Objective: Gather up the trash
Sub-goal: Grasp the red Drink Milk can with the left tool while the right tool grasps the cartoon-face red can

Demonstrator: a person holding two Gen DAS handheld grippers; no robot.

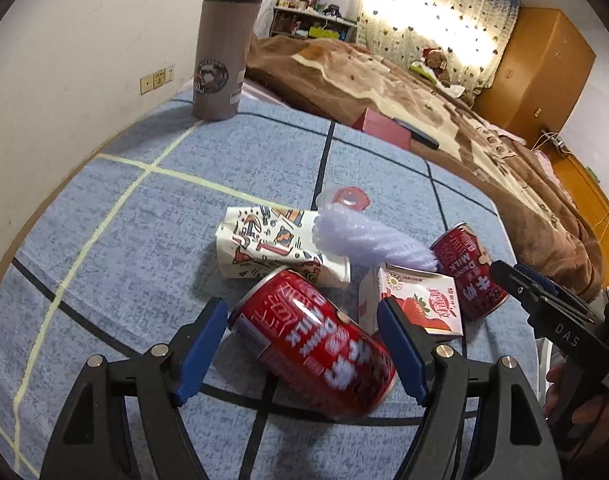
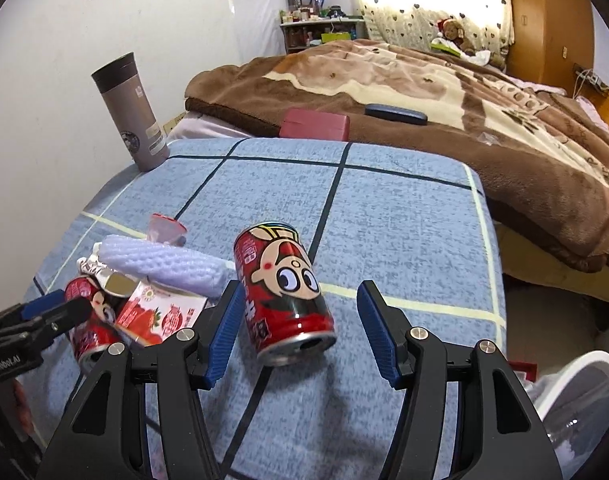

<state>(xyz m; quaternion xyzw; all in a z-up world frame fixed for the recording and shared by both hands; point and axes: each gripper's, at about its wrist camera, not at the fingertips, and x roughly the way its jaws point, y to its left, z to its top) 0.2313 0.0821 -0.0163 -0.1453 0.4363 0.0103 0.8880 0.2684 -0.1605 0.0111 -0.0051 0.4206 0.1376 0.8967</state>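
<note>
Trash lies clustered near the front edge of the blue checked cloth [image 1: 124,208]: a red milk can [image 1: 316,340] on its side between the left gripper's [image 1: 304,344] spread fingers, a strawberry carton [image 1: 420,300], a patterned paper cup [image 1: 272,248], lilac foam netting [image 1: 368,240]. The right gripper [image 2: 296,328], also spread, flanks a second milk can [image 2: 284,292]. A grey thermos [image 1: 224,44] stands at the cloth's far left corner.

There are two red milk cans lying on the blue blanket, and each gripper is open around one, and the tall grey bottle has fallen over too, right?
Almost. The grey bottle is standing upright, as the right wrist view shows. The rest holds: the left gripper is open around one red can, the right gripper around the other can.
</note>
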